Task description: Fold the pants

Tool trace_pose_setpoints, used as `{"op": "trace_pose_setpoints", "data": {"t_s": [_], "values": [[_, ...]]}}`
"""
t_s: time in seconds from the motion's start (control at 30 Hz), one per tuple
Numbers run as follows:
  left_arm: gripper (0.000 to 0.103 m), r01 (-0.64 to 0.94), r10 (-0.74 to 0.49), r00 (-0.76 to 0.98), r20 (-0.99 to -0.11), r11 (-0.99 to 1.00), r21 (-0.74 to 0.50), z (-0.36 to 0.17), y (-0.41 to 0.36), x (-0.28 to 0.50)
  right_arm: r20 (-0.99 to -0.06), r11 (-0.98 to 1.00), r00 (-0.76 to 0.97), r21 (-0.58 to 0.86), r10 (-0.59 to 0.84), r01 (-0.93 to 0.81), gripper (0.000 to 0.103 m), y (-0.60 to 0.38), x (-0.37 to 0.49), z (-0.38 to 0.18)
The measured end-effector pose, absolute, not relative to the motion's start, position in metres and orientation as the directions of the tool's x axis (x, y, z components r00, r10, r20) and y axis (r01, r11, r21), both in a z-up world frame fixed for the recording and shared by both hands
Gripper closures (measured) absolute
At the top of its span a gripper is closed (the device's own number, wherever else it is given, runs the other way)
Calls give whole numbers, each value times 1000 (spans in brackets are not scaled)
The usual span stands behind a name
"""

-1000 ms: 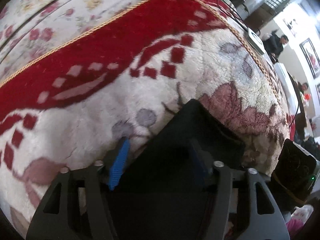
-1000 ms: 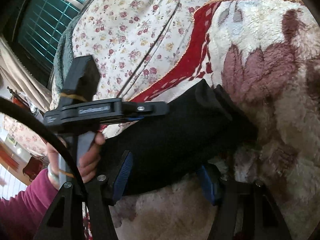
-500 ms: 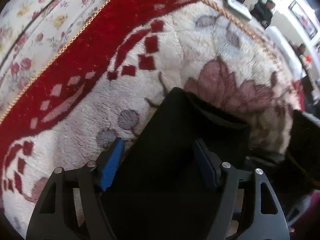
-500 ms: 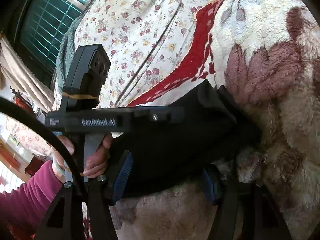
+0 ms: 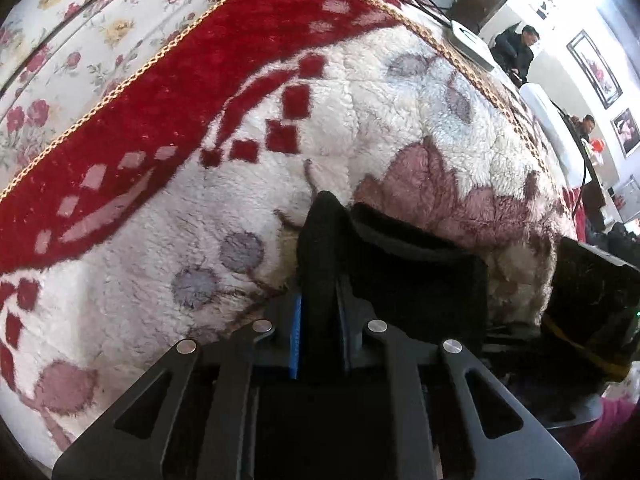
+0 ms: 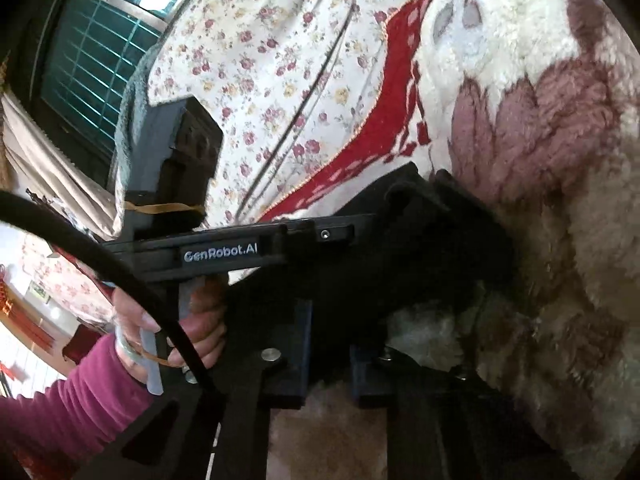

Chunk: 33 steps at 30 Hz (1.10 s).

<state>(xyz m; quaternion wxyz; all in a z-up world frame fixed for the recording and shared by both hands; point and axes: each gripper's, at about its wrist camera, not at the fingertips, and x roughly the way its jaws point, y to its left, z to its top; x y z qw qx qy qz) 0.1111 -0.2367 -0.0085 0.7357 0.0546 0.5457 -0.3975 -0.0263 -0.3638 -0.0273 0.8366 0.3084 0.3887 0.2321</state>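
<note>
The black pants (image 5: 404,276) lie folded on a plush cream, red and pink blanket (image 5: 360,92). My left gripper (image 5: 318,320) is shut on the near edge of the pants, and a ridge of cloth stands up between its blue pads (image 5: 296,336). In the right wrist view the pants (image 6: 420,248) lie as a dark bundle. My right gripper (image 6: 327,350) is shut on their lower edge. The left gripper's body (image 6: 224,248), marked GenRobot.AI, crosses just above, held by a hand in a magenta sleeve (image 6: 60,412).
A floral sheet (image 6: 280,60) covers the bed beyond the blanket's red gold-corded border (image 5: 160,80). A white device with cables (image 5: 468,40) lies at the blanket's far edge. People sit in the room behind (image 5: 520,48). A window (image 6: 92,56) is at left.
Both grippers have closed on the pants: their jaws were wide apart around the cloth half a second ago and now pinch it. The left gripper has gathered the edge into a ridge.
</note>
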Motion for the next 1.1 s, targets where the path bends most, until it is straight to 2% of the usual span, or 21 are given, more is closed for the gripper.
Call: {"op": "trace_pose_setpoints", "data": {"t_s": [0.3, 0.43, 0.6, 0.7, 0.87, 0.93, 1.0, 1.03, 1.1], "values": [[90, 657, -583, 199, -788, 676, -334, 60, -196, 95, -449, 728, 628, 618, 636, -296, 91, -339, -35, 28], [91, 624, -602, 289, -745, 708, -330, 96, -139, 87, -414, 711, 603, 569, 682, -414, 91, -305, -37, 67], [91, 520, -585, 402, -705, 779, -350, 120, -49, 72, -419, 681, 537, 465, 732, -566, 91, -240, -47, 103], [91, 434, -559, 432, -708, 817, -380, 111, 6, 55, -457, 646, 466, 426, 758, -633, 91, -192, -48, 98], [91, 216, -445, 465, -765, 895, -389, 64, 101, 13, -541, 550, 272, 460, 796, -697, 91, -116, -50, 48], [90, 144, -418, 462, -782, 906, -399, 53, 126, 1, -600, 522, 175, 470, 780, -712, 91, -91, -52, 23], [90, 84, -362, 489, -794, 925, -370, 50, 145, -16, -660, 545, 158, 434, 734, -717, 91, -79, -56, 9], [90, 64, -329, 511, -794, 936, -347, 52, 151, -25, -652, 541, 159, 440, 741, -717, 89, -81, -56, 11], [90, 36, -310, 545, -779, 937, -348, 59, 162, -36, -629, 526, 134, 493, 766, -693, 79, -91, -52, 20]]}}
